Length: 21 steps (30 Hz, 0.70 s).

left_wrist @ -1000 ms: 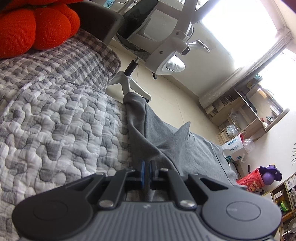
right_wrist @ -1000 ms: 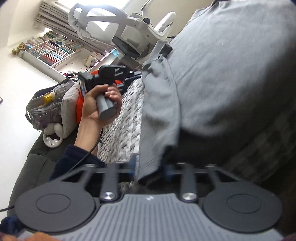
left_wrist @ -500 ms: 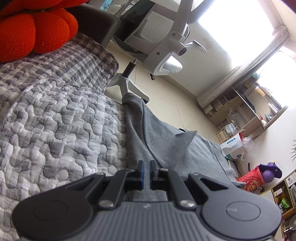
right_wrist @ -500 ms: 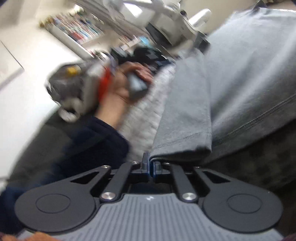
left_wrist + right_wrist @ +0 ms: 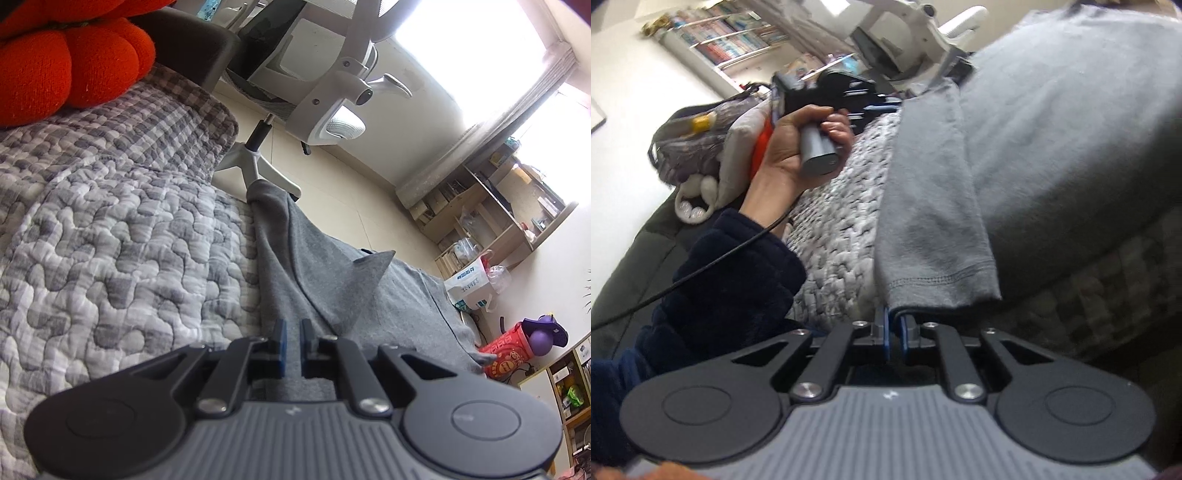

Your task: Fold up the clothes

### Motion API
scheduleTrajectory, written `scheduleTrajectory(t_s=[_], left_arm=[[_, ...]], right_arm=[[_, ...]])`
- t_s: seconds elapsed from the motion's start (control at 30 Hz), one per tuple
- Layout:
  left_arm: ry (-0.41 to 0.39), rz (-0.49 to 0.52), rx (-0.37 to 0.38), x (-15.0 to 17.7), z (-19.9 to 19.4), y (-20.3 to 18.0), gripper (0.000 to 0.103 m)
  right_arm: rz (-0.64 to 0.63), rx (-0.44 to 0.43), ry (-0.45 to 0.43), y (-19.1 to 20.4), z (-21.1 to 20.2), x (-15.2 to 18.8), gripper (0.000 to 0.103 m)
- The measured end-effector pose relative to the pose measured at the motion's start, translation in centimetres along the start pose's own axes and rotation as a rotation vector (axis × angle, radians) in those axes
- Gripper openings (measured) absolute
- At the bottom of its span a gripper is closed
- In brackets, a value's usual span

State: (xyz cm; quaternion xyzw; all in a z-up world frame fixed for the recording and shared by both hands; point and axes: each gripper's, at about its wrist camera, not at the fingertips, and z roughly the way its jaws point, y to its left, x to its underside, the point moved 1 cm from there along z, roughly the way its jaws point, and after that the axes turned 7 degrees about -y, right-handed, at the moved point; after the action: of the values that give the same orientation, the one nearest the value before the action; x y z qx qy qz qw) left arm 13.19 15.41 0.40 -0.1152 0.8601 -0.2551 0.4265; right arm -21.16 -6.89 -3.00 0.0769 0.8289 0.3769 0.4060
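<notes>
A grey polo shirt (image 5: 332, 280) lies spread over a grey quilted bed cover (image 5: 110, 240), its collar point sticking up. My left gripper (image 5: 291, 332) is shut on the shirt's near edge, with grey cloth filling the narrow gap between the blue pads. In the right wrist view the same shirt (image 5: 1052, 129) stretches away, and its short sleeve (image 5: 931, 221) hangs toward me. My right gripper (image 5: 894, 325) pinches the sleeve hem's left corner; its jaws are opening slightly, with the cloth still between them. A person's hand (image 5: 786, 147) holds the left gripper (image 5: 875, 109) at the shirt's far edge.
A red knitted cushion (image 5: 74, 70) sits at the bed's far left. A white office chair (image 5: 325, 74) stands on the floor beyond the bed. Wooden shelves (image 5: 498, 206) and bags line the right wall. A grey bag (image 5: 690, 147) and a bookshelf (image 5: 731, 40) lie behind the hand.
My right gripper's jaws, open around the sleeve hem a second ago, have closed onto it, and the gripper has rolled a little. The left gripper keeps its hold in place.
</notes>
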Motion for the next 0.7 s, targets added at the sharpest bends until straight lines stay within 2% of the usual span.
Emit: scheduleTrajectory(t_s=[0.13, 0.27, 0.4, 0.47, 0.5, 0.53, 0.7], left_arm=[[0.01, 0.0, -0.001, 0.1, 0.1, 0.0, 0.008], [0.012, 0.001, -0.003, 0.1, 0.1, 0.1, 0.009], [0.014, 0.001, 0.004, 0.2, 0.0, 0.0, 0.01], [0.015, 0.005, 0.007, 0.3, 0.0, -0.2, 0.013], [0.016, 0.008, 0.008, 0.3, 0.0, -0.3, 0.013], [0.016, 0.01, 0.009, 0.3, 0.0, -0.4, 0.014], [0.019, 0.015, 0.004, 0.4, 0.1, -0.4, 0.015]], right_arm=[[0.026, -0.004, 0.042, -0.1, -0.1, 0.1, 0.013], [-0.029, 0.03, 0.077, 0.3, -0.8, 0.3, 0.013], [-0.006, 0.011, 0.061, 0.1, -1.6, -0.1, 0.014], [0.015, -0.002, 0.059, 0.1, -1.6, -0.3, 0.019], [0.023, -0.006, 0.062, 0.2, -1.5, -0.3, 0.033], [0.031, -0.009, 0.065, 0.2, -1.4, -0.2, 0.039], [-0.059, -0.016, 0.045, 2.0, -0.8, -0.4, 0.039]])
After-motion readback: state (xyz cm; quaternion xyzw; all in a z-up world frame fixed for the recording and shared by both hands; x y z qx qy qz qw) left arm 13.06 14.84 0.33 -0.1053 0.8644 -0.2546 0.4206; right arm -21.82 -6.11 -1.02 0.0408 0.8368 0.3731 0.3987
